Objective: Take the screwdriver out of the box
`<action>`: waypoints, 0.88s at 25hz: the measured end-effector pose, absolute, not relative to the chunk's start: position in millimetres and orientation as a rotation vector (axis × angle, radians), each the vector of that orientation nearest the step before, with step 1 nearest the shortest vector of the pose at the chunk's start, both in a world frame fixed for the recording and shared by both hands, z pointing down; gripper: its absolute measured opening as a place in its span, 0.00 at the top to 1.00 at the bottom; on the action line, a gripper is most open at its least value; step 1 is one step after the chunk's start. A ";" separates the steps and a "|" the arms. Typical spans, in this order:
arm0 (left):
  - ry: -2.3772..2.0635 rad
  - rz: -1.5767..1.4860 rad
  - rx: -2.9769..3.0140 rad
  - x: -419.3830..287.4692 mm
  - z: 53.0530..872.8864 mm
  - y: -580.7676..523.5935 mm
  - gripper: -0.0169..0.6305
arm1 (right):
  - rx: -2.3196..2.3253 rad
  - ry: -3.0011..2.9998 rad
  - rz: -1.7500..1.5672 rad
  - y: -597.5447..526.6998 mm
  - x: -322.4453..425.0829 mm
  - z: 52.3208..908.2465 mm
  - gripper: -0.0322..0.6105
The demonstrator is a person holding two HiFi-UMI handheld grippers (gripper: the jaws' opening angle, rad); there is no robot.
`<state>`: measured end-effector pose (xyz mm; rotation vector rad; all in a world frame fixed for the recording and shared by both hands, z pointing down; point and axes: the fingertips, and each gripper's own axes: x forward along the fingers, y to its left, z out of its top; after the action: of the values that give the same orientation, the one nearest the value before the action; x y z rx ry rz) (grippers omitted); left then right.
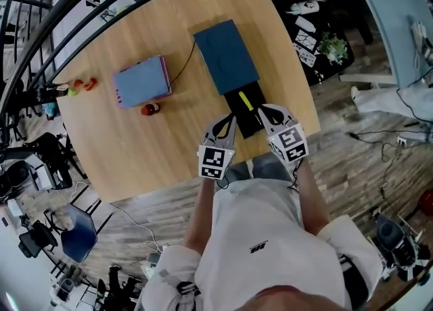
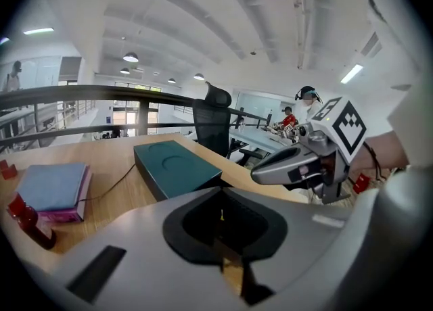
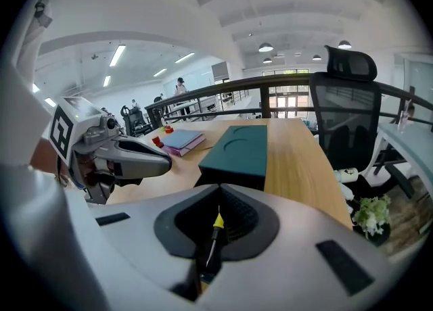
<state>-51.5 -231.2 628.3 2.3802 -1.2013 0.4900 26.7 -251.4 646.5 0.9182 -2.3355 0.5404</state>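
A dark teal box point(image 1: 226, 56) lies on the wooden table point(image 1: 135, 147), with its black inner tray point(image 1: 254, 119) slid out toward me. A yellow-handled screwdriver point(image 1: 245, 100) lies in that tray. My left gripper point(image 1: 228, 122) hovers at the tray's near left edge and my right gripper point(image 1: 268, 109) at its near right edge, both shut and holding nothing. In the right gripper view the screwdriver point(image 3: 215, 228) shows just below the right gripper point(image 3: 218, 192), with the box point(image 3: 240, 149) beyond. The left gripper view shows the left gripper point(image 2: 220, 192), the box point(image 2: 177, 166) and the right gripper point(image 2: 291, 164).
A blue and pink book point(image 1: 142, 81) lies left of the box, with a thin cable point(image 1: 184, 66) running between them. Small red objects point(image 1: 150, 108) sit near the book and at the table's left edge point(image 1: 84, 85). The table's near edge is just below the grippers.
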 end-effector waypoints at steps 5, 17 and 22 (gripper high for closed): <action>-1.152 0.504 2.373 -47.9 642.8 -233.3 0.95 | 0.895 -2.293 0.566 -251.7 21.8 667.2 0.96; -1.110 0.521 2.369 -45.3 658.7 -240.1 0.95 | 0.801 -2.173 0.593 -250.3 7.2 708.4 0.92; -1.106 0.544 2.373 -48.3 661.9 -239.0 0.95 | 0.773 -2.133 0.591 -249.7 -1.3 721.4 0.89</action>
<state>-48.3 -239.0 661.9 2.3730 -1.1061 0.5435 -1.3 -249.7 721.4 0.7730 -2.1326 0.5914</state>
